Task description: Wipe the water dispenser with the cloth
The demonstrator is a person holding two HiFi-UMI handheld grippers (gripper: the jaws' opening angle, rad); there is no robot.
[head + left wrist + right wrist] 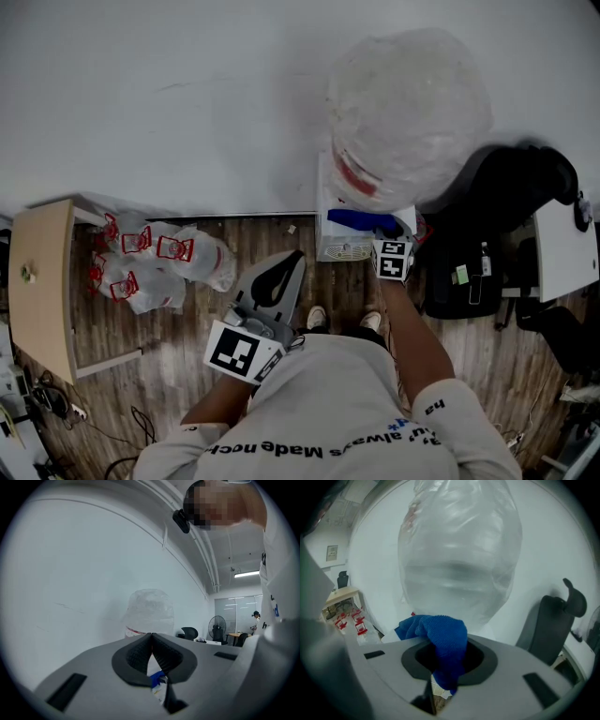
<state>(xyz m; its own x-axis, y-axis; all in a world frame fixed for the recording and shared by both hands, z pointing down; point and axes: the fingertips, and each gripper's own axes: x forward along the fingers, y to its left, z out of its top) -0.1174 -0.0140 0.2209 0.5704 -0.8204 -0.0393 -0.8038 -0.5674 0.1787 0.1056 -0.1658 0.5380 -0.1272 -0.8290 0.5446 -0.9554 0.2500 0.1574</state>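
The white water dispenser stands against the wall, topped by a large bottle wrapped in clear plastic. My right gripper is shut on the blue cloth, holding it against the dispenser's top front, just under the bottle. The cloth bunches up between the jaws and spills over to the left. My left gripper is shut and holds nothing; it hangs back from the dispenser, to its left, pointing toward it.
Clear bags with red labels lie on the wooden floor at left, beside a light wooden table. A black office chair stands right of the dispenser, next to a white desk. Cables lie bottom left.
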